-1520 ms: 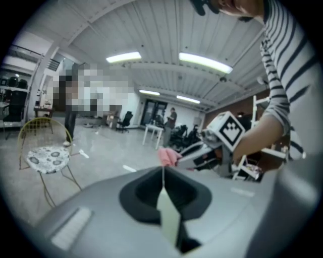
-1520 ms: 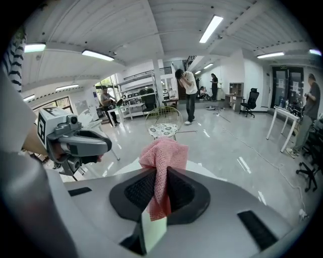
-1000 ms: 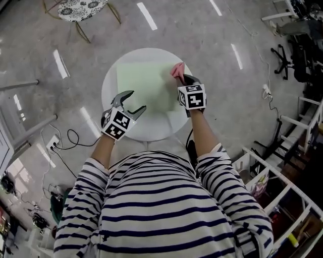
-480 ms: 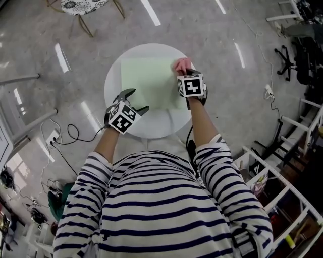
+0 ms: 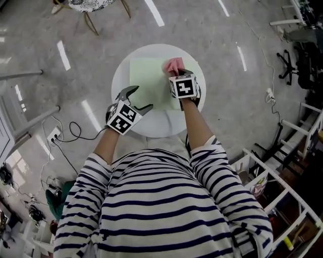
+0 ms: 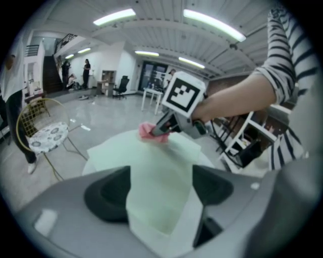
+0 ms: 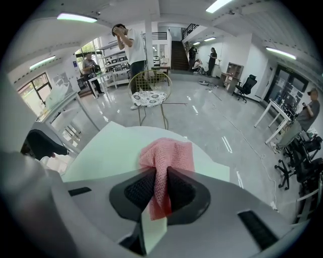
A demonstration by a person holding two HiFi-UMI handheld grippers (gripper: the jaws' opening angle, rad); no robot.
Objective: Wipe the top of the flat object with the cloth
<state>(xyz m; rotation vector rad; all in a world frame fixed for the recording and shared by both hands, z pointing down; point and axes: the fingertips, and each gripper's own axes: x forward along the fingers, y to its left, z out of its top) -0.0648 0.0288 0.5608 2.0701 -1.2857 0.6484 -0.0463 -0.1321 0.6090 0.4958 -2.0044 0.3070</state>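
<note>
A pale green flat sheet (image 5: pixel 150 83) lies on a round white table (image 5: pixel 160 121). My right gripper (image 5: pixel 174 73) is shut on a pink mesh cloth (image 5: pixel 172 65) and holds it down on the sheet's far right part. The right gripper view shows the cloth (image 7: pixel 169 155) pinched between the right gripper's (image 7: pixel 160 187) dark pads, hanging over the sheet (image 7: pixel 113 151). My left gripper (image 5: pixel 137 99) hovers open over the table's near left edge with nothing held. In the left gripper view the left gripper (image 6: pixel 160 189) frames the sheet (image 6: pixel 151 171), with the cloth (image 6: pixel 148 131) farther off.
A gold-legged chair with a floral seat (image 5: pixel 91 6) stands beyond the table. Cables (image 5: pixel 70 135) run over the floor at the left. White shelving (image 5: pixel 282 166) and an office chair (image 5: pixel 290 63) are at the right. People stand far off in the hall (image 7: pixel 132 43).
My right gripper has slid the pink cloth leftward, from the sheet's far right corner further onto the sheet. The left gripper has stayed by the table's left front edge.
</note>
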